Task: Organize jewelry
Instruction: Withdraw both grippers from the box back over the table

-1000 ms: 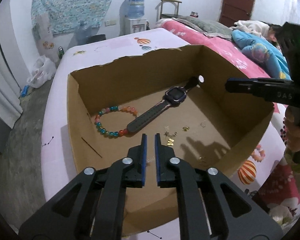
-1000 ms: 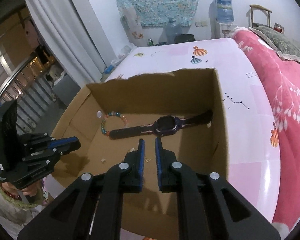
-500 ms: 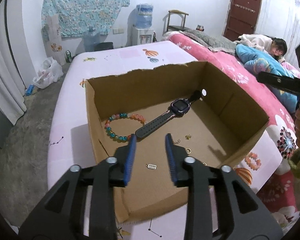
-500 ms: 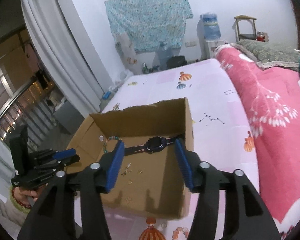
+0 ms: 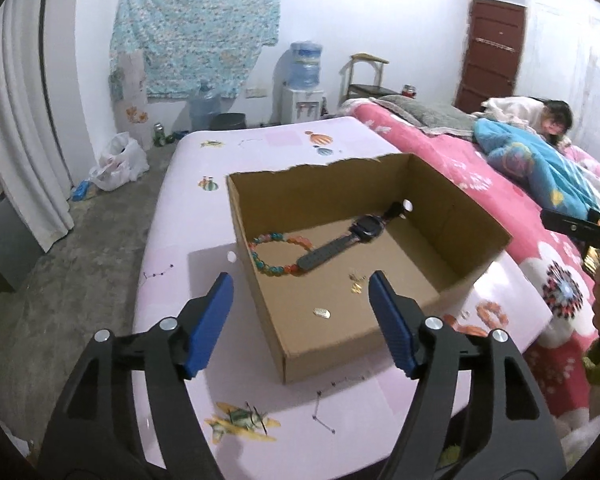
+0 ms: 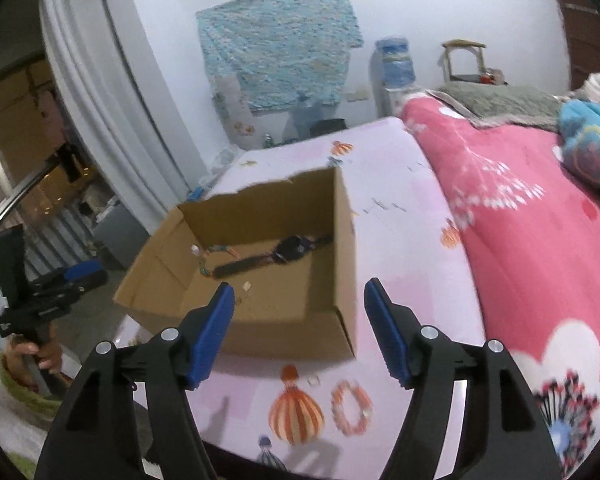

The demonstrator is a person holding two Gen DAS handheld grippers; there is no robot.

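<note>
On the pink bed: one box with jewelry inside, both grippers spread wide.

Left view: one watch, one bead bracelet and a few tiny gold bits lie in the box. The left gripper hovers above its near corner, holding nothing. Right view: the right gripper hangs over the box's near right corner, also holding nothing. One more bracelet and one small ring lie on the sheet outside the box.

Matt brown cardboard box
</note>
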